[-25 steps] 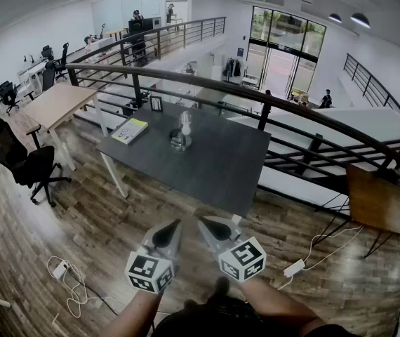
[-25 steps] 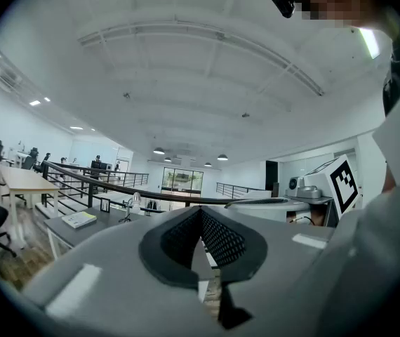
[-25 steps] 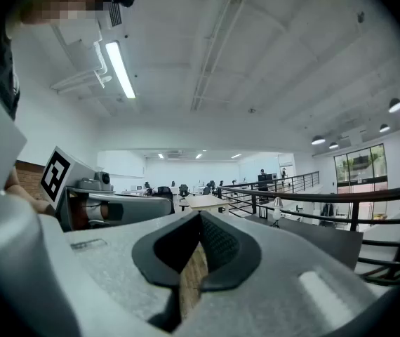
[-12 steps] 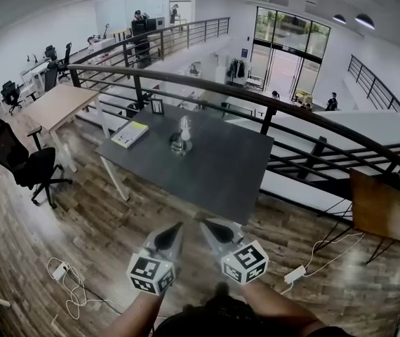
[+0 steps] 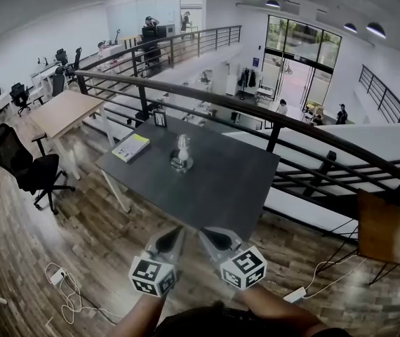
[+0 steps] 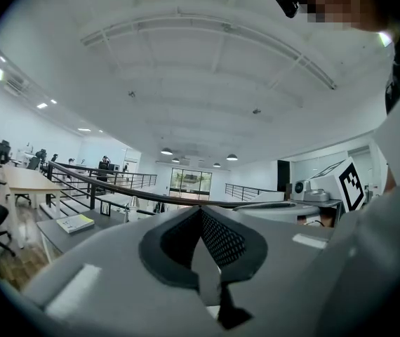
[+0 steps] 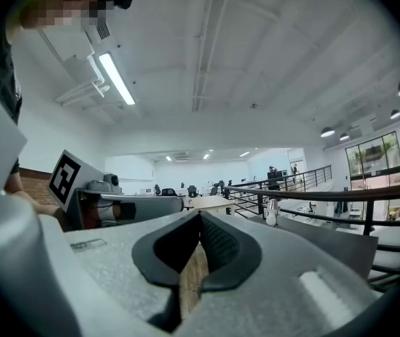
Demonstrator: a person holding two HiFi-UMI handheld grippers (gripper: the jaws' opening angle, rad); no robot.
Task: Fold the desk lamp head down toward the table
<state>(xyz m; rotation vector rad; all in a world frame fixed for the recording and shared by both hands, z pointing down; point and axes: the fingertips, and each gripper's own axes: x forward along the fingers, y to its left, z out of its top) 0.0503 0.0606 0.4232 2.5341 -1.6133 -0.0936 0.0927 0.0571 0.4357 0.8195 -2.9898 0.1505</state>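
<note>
A small white desk lamp (image 5: pixel 182 153) stands upright on a round base in the middle of the dark grey table (image 5: pixel 228 188). It also shows small and far off in the right gripper view as the lamp (image 7: pixel 271 210). My left gripper (image 5: pixel 174 232) and right gripper (image 5: pixel 209 233) hover side by side over the wood floor, just short of the table's near edge and well away from the lamp. Both point level at the table. In the gripper views the left gripper (image 6: pixel 201 213) and right gripper (image 7: pixel 200 216) are shut with nothing between the pads.
A yellow-green book (image 5: pixel 131 147) lies at the table's left end and a small picture frame (image 5: pixel 160 119) stands at its far edge. A black railing (image 5: pixel 270 114) runs behind the table. An office chair (image 5: pixel 24 170), floor cables (image 5: pixel 63 286) and a wooden side table (image 5: pixel 389 234) flank it.
Both grippers have moved forward together toward the table, whose near edge is now closer to their tips. Their jaws stay shut. The lamp has not moved.
</note>
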